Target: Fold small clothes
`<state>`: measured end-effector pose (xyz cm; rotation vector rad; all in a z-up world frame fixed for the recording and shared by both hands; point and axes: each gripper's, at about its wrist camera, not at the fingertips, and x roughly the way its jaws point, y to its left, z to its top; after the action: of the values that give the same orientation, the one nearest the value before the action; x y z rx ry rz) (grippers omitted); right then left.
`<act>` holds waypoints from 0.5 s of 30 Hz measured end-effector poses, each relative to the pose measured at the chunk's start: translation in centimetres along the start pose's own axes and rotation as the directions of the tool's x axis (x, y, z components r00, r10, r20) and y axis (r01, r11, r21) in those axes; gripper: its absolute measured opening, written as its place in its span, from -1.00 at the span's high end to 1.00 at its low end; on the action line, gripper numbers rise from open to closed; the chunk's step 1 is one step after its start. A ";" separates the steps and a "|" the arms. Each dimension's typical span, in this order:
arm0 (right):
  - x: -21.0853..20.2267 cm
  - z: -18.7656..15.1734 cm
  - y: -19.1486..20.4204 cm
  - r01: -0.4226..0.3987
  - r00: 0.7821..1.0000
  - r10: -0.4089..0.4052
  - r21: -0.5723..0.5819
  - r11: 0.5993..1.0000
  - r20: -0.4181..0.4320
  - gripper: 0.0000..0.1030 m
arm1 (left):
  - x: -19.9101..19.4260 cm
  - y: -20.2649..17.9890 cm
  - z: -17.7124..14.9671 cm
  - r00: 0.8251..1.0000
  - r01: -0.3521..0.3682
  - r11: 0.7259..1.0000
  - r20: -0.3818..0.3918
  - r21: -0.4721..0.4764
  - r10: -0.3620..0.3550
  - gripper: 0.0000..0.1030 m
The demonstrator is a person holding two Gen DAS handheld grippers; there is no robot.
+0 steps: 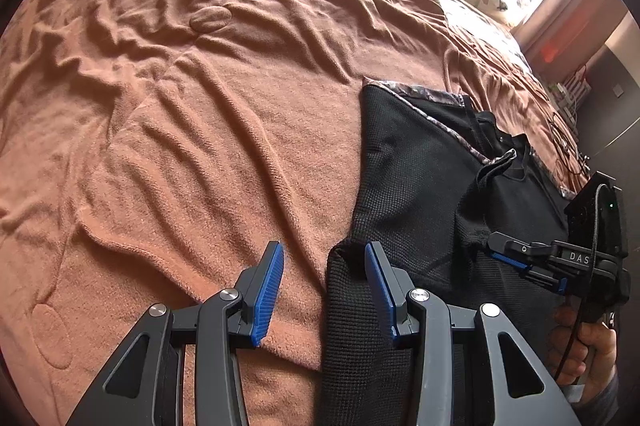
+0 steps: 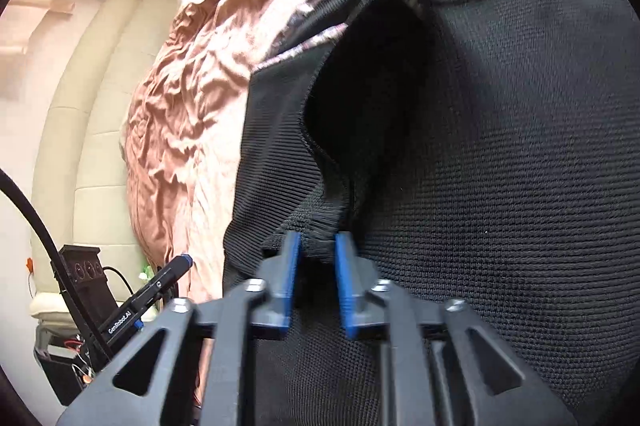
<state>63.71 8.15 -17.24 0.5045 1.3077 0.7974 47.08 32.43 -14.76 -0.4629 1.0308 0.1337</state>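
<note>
A: What is the right gripper (image 2: 316, 246) doing?
B: It is pinching a fold of the black garment (image 1: 420, 161) lying on the bed's brown blanket (image 1: 200, 105).
A: And the left gripper (image 1: 324, 258)?
B: It is hovering with jaws apart, holding nothing.

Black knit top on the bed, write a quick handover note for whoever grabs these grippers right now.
Right gripper: shut on a bunched edge of the black knit top, lifting that fabric off the rest.
Left gripper: open, holding nothing, one finger over the top's near edge, the other over the brown blanket.
The top lies on the blanket, patterned trim at its far edge.
Done: only the first grab; no finished fold shows.
Left: probably carry the pinched part across, flatten it, then complete the folds.
</note>
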 end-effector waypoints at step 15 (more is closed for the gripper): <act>-5.5 -4.5 -0.3 0.146 0.989 -0.145 -0.013 0.989 0.033 0.90 | -0.8 -2.8 -1.0 0.999 0.042 0.999 0.003 0.010 -0.042 0.13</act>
<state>59.04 3.27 -14.82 0.4033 1.2921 0.6748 46.77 29.61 -13.60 -0.4747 1.0173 0.0923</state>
